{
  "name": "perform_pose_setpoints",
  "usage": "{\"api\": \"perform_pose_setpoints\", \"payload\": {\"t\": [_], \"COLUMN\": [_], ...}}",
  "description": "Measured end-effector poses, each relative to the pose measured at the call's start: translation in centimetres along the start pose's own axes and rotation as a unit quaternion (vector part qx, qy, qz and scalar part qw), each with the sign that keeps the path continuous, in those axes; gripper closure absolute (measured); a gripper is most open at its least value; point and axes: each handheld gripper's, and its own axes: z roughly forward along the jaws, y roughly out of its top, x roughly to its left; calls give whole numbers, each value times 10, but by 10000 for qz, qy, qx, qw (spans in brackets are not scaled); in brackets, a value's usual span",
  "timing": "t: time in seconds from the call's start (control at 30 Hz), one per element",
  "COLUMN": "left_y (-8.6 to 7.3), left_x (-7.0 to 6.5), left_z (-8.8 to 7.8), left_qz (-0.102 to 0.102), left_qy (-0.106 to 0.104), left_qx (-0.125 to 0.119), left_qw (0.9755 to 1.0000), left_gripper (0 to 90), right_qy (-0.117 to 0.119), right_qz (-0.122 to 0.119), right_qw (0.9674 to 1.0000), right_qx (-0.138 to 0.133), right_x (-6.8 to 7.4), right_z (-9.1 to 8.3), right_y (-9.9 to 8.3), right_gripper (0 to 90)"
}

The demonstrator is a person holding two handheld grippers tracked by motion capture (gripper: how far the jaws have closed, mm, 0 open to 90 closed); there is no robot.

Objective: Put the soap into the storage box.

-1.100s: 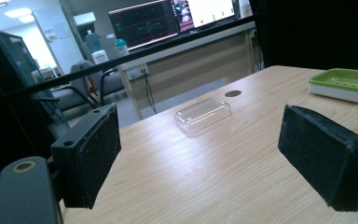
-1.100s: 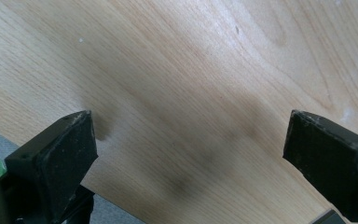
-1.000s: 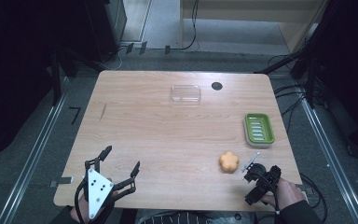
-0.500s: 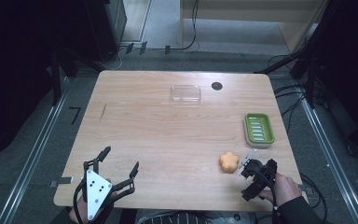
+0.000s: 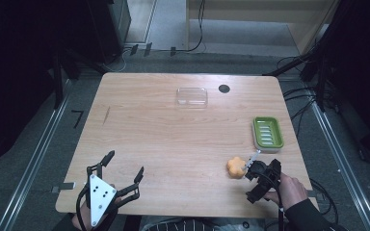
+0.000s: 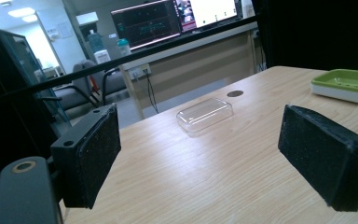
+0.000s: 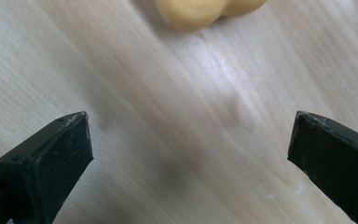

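An orange lumpy object (image 5: 236,167) lies on the wooden table (image 5: 173,139) near its front right; its lower edge shows at the top of the right gripper view (image 7: 205,11). My right gripper (image 5: 256,177) hovers just right of it, pointing down at the wood, jaws open and empty (image 7: 191,154). A green ridged dish (image 5: 267,133) sits behind it by the right edge (image 6: 347,84). A clear plastic tray (image 5: 191,96) lies at the far middle (image 6: 205,114). My left gripper (image 5: 125,163) is at the front left, open and empty (image 6: 200,154).
A small black round hole (image 5: 224,88) marks the table beside the clear tray. Cables and dark equipment stands ring the table on the floor. Past the far edge, a desk with monitors (image 6: 168,21) shows in the left gripper view.
My right gripper has shifted left and slightly forward, closer to the orange object. The left gripper has barely moved.
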Motion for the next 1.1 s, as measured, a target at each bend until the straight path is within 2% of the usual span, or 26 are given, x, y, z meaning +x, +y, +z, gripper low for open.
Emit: {"api": "perform_pose_setpoints", "payload": {"t": [0.07, 0.27, 0.43, 1.1], "left_y": [0, 0, 0, 0], "left_x": [0, 0, 0, 0], "left_z": [0, 0, 0, 0], "left_qz": [10, -1, -15, -1], "left_qy": [-8, 7, 10, 4], "left_qx": [0, 7, -7, 15], "left_qw": [10000, 10000, 10000, 10000], "left_gripper": [130, 130, 129, 130], "right_qy": [-6, 72, 59, 285], "right_qz": [56, -76, -73, -519], "right_qw": [10000, 9999, 9999, 9982], "right_qx": [-47, -65, -121, -87], "right_x": [-2, -5, -6, -14], "right_z": [-1, 3, 2, 12], "right_y": [2, 12, 16, 43], "right_gripper": [0, 0, 0, 0]}}
